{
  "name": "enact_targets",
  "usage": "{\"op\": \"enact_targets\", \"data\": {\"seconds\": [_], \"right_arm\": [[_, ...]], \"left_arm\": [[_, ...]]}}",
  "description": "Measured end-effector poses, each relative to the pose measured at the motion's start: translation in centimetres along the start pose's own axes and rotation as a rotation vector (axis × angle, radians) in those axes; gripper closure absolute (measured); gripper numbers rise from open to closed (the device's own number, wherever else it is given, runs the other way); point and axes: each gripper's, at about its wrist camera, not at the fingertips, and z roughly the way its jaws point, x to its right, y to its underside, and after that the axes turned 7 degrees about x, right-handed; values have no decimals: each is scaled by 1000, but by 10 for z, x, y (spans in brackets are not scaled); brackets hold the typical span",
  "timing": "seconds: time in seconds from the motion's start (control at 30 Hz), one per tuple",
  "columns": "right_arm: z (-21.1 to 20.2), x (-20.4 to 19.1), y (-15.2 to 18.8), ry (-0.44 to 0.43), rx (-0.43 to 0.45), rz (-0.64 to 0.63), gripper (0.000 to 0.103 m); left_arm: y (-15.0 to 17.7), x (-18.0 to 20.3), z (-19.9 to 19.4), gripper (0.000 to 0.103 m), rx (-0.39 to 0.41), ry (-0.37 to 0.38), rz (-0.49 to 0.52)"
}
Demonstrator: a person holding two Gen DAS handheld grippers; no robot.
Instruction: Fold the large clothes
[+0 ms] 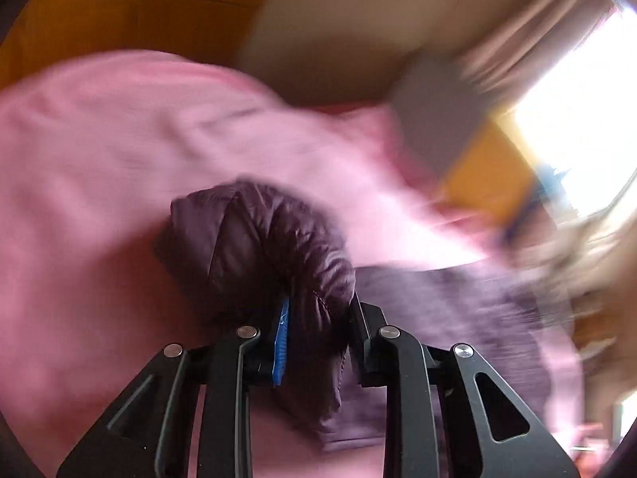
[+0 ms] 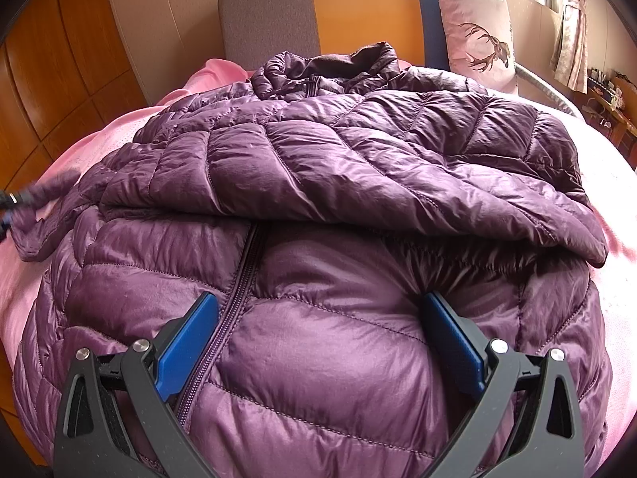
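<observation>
While the right gripper [image 2: 318,342] sat spread on the jacket [image 2: 318,183] front, the left gripper [image 1: 314,318] pinched its sleeve cuff [image 1: 258,247] by the bed's [image 2: 24,286] left edge.

Left gripper [image 1: 314,318]: matte black plastic linkage arms with triangular cut-outs, joined by four round silver pivot pins; a ribbed blue pad lines the inner face of the finger at 11 o'clock, while the other finger shows only black. Right gripper [image 2: 318,338]: the same black arms, triangular slots and four silver pins, faintly speckled; its two fingers [image 2: 187,342] each carry a flat rectangular blue pad with fine texture, fixed on black backing.
</observation>
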Motion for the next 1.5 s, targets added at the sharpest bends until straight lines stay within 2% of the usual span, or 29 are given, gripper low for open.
{"op": "enact_targets", "data": {"seconds": [0.03, 0.13, 0.23, 0.27, 0.37, 0.43, 0.6, 0.67, 0.73, 0.77, 0.87, 0.97, 1.0, 1.07, 1.1, 1.13, 1.17, 1.2, 1.23, 1.3, 1.37, 1.5], "right_arm": [[1, -1, 0, 2, -1, -1, 2], [1, -1, -1, 5, -1, -3, 2], [1, -1, -1, 4, -1, -2, 2], [0, -1, 0, 4, -1, -2, 2], [0, -1, 0, 3, -1, -2, 2], [1, -1, 0, 3, -2, -1, 2], [-4, -2, -13, 12, -26, 38, 2], [-18, 0, -24, -132, 18, 176, 3], [-21, -5, -33, -301, 14, 286, 3], [-19, -12, -38, -350, 6, 305, 3], [-4, -34, -52, -413, -20, 333, 6], [24, -58, -65, -439, -80, 350, 25], [33, -69, -69, -447, -102, 336, 34], [44, -92, -77, -411, -128, 272, 43], [46, -99, -79, -389, -127, 243, 60], [47, -106, -85, -372, -122, 215, 72], [46, -110, -90, -362, -116, 200, 88], [43, -113, -95, -361, -101, 189, 91], [36, -116, -103, -357, -69, 164, 93], [18, -123, -120, -327, 1, 108, 93], [0, -125, -139, -322, 68, 83, 94], [-44, -120, -179, -292, 233, 73, 94]], "left_arm": [[2, 8, -7, 79, 0, 139, -23], [17, 42, -15, 79, -29, 354, 40], [44, 75, -9, 79, -92, 444, 125], [52, 84, -6, 79, -113, 450, 151], [85, 104, 9, 79, -193, 430, 216], [105, 110, 21, 79, -237, 381, 252], [121, 112, 32, 79, -273, 308, 301], [118, 110, 34, 79, -274, 299, 308], [116, 110, 34, 79, -271, 301, 313], [117, 112, 32, 79, -270, 299, 318], [120, 114, 31, 79, -264, 301, 328], [120, 115, 31, 79, -262, 300, 327], [120, 114, 29, 79, -261, 298, 326], [121, 115, 26, 79, -257, 292, 333], [121, 115, 24, 76, -254, 281, 342], [121, 114, 22, 72, -251, 275, 350], [121, 113, 19, 59, -247, 274, 351], [120, 111, 14, 40, -241, 269, 345], [119, 106, 7, 34, -219, 256, 326], [116, 97, -4, 28, -180, 224, 293], [115, 88, -10, 26, -152, 150, 269], [125, 89, -12, 22, -162, 87, 300]]}}
